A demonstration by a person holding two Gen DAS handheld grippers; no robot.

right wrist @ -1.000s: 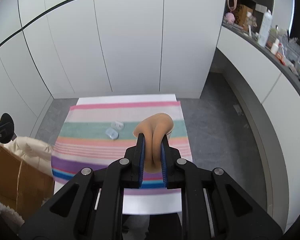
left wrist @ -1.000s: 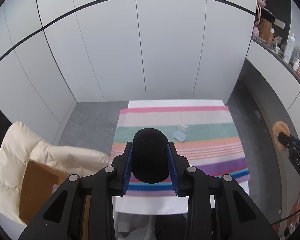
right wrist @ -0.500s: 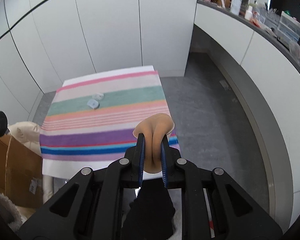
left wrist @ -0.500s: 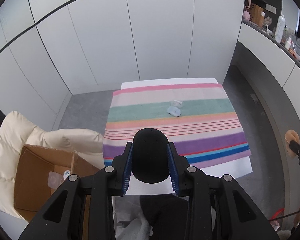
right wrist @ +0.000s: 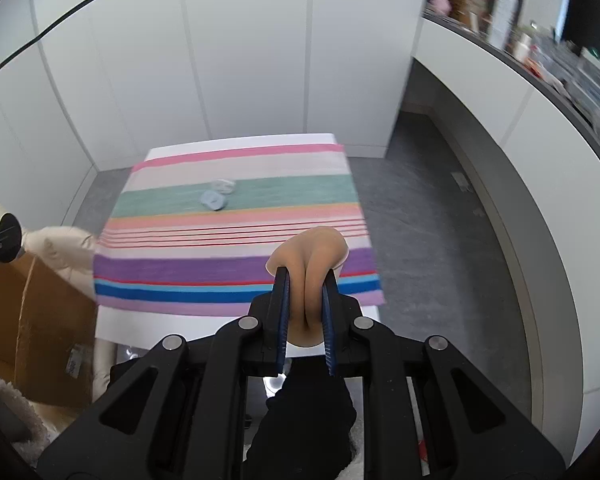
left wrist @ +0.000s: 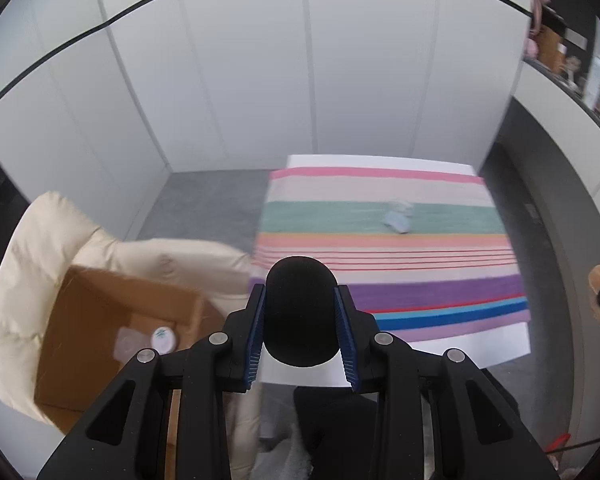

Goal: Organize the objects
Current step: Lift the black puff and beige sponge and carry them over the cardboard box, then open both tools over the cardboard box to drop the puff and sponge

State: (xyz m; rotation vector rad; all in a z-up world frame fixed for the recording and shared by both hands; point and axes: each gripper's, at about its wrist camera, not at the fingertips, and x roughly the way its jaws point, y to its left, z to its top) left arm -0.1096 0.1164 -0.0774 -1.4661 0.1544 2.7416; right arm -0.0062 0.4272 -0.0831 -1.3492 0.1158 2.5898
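My left gripper (left wrist: 300, 312) is shut on a black rounded sponge (left wrist: 300, 304), held in the air off the near left corner of the striped table (left wrist: 420, 292). My right gripper (right wrist: 305, 296) is shut on a tan sponge (right wrist: 312, 252), squeezed flat between the blue pads, above the table's near right corner. Two small pale-blue round cases (right wrist: 216, 196) lie side by side on the green stripe; the left wrist view shows the cases (left wrist: 398, 218) blurred. An open cardboard box (left wrist: 112, 320) sits on a cream chair, left of the table, with a round white item (left wrist: 162, 338) inside.
The cream padded chair (left wrist: 44, 248) holds the box beside the table's left edge. White cabinet walls (right wrist: 240, 60) stand behind the table. A counter with bottles and clutter (right wrist: 540, 48) runs along the right. Grey floor (right wrist: 440, 220) lies to the table's right.
Both grippers have pulled back and down from over the table toward its near edge. The left view has swung left, bringing the box and chair closer. Both grips are unchanged.
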